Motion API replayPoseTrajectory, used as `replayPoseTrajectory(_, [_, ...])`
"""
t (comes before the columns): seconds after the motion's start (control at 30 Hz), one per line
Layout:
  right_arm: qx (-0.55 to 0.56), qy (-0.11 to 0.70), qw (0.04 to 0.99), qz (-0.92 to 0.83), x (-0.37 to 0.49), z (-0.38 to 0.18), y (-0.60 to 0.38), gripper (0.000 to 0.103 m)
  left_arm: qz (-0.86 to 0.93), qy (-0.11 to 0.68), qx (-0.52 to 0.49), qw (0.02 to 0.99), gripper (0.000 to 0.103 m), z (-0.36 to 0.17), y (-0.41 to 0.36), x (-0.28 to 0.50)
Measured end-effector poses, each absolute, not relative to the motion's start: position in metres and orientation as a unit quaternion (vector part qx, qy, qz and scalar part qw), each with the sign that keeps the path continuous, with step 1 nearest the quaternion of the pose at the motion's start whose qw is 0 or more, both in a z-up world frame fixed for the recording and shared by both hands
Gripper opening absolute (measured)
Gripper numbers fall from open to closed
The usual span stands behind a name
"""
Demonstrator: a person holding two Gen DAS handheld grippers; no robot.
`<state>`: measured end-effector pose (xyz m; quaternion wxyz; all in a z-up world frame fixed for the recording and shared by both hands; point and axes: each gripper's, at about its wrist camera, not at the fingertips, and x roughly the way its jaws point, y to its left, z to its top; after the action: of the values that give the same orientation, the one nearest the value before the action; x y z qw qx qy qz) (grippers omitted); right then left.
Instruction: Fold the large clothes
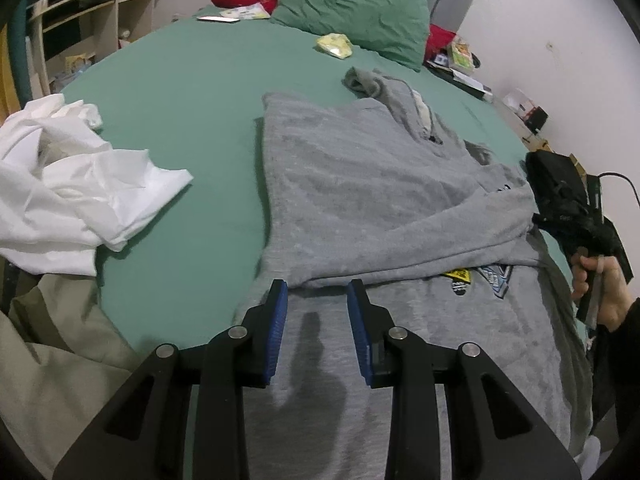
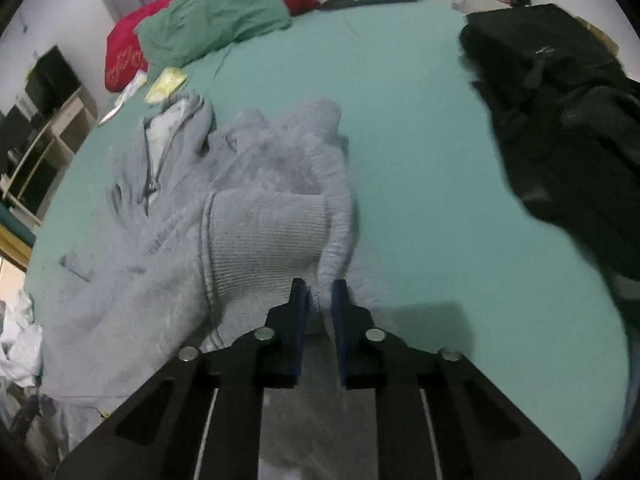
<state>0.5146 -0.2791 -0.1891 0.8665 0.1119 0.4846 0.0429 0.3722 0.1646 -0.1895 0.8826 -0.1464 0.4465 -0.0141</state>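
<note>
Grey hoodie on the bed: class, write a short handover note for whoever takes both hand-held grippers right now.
Left hand-held gripper: open, empty, over the grey hoodie near its lower body.
Right hand-held gripper: shut on the sleeve cuff, lifted above the green sheet.
Hoodie lies spread on the bed, hood toward the green pillow; one sleeve already lies across the chest.
Left to do: lay the held sleeve across the body, then fold the body.
White garment waits unfolded nearby.

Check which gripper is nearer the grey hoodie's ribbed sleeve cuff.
Right. The right gripper is clamped on fabric at the ribbed sleeve cuff; the left gripper hovers open over the hoodie's body, away from it.
</note>
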Motion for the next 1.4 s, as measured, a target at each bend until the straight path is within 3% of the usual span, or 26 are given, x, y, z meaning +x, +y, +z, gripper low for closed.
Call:
replayPoseTrajectory(0.03, [0.108, 0.478, 0.871, 0.034, 0.509, -0.179, -0.285, 0.0, -0.016, 0.447, -0.146, 0.883, 0.033, -0.19, 0.163, 0.372])
replayPoseTrajectory(0.2, [0.072, 0.466, 0.882, -0.004, 0.48, -0.145, -0.316, 0.0, -0.016, 0.445, -0.142, 0.884, 0.033, -0.189, 0.159, 0.371])
replayPoseTrajectory(0.3, [0.044, 0.484, 0.874, 0.003, 0.474, -0.149, -0.32, 0.001, -0.011, 0.443, -0.145, 0.885, 0.033, -0.19, 0.16, 0.372])
replayPoseTrajectory(0.43, [0.093, 0.494, 0.86, 0.086, 0.479, -0.165, -0.306, 0.002, 0.001, 0.425, -0.161, 0.891, 0.033, -0.183, 0.166, 0.37])
replayPoseTrajectory(0.47, [0.089, 0.495, 0.86, 0.09, 0.482, -0.17, -0.296, 0.004, 0.003, 0.42, -0.168, 0.892, 0.033, -0.181, 0.168, 0.369])
replayPoseTrajectory(0.5, [0.089, 0.494, 0.86, 0.094, 0.486, -0.176, -0.288, 0.013, 0.002, 0.414, -0.175, 0.893, 0.033, -0.178, 0.171, 0.368])
replayPoseTrajectory(0.53, [0.094, 0.492, 0.86, 0.1, 0.49, -0.181, -0.28, 0.03, 0.002, 0.41, -0.18, 0.894, 0.033, -0.176, 0.172, 0.368])
replayPoseTrajectory(0.57, [0.102, 0.492, 0.858, 0.106, 0.497, -0.189, -0.272, 0.037, 0.004, 0.404, -0.184, 0.896, 0.033, -0.173, 0.174, 0.368])
replayPoseTrajectory(0.67, [0.11, 0.484, 0.862, 0.101, 0.509, -0.205, -0.259, 0.041, 0.0, 0.392, -0.188, 0.901, 0.035, -0.169, 0.176, 0.37])
replayPoseTrajectory(0.73, [0.101, 0.473, 0.871, 0.088, 0.511, -0.212, -0.255, 0.041, 0.0, 0.388, -0.188, 0.902, 0.047, -0.169, 0.177, 0.371])
replayPoseTrajectory(0.77, [0.102, 0.467, 0.875, 0.081, 0.509, -0.213, -0.255, 0.04, -0.001, 0.39, -0.188, 0.901, 0.047, -0.17, 0.177, 0.371])
replayPoseTrajectory(0.83, [0.071, 0.467, 0.88, 0.053, 0.505, -0.209, -0.251, 0.015, -0.003, 0.406, -0.189, 0.894, 0.047, -0.175, 0.175, 0.374])
replayPoseTrajectory(0.87, [0.063, 0.466, 0.881, 0.052, 0.502, -0.206, -0.249, 0.008, -0.004, 0.41, -0.19, 0.892, 0.047, -0.177, 0.174, 0.375])
replayPoseTrajectory(1.07, [0.016, 0.468, 0.883, 0.012, 0.47, -0.171, -0.269, 0.006, 0.006, 0.415, -0.168, 0.894, 0.047, -0.18, 0.169, 0.375])
replayPoseTrajectory(1.17, [-0.008, 0.52, 0.854, 0.024, 0.465, -0.175, -0.279, 0.006, 0.016, 0.411, -0.157, 0.898, 0.047, -0.178, 0.17, 0.374])
replayPoseTrajectory(1.27, [-0.025, 0.505, 0.863, 0.005, 0.467, -0.16, -0.297, 0.013, 0.027, 0.399, -0.167, 0.901, 0.047, -0.174, 0.178, 0.375])
replayPoseTrajectory(1.33, [-0.007, 0.465, 0.885, 0.003, 0.472, -0.139, -0.308, 0.048, 0.042, 0.39, -0.175, 0.903, 0.047, -0.173, 0.188, 0.375])
replayPoseTrajectory(1.4, [0.02, 0.418, 0.908, 0.022, 0.488, -0.12, -0.311, 0.07, 0.06, 0.38, -0.188, 0.903, 0.047, -0.171, 0.201, 0.375])
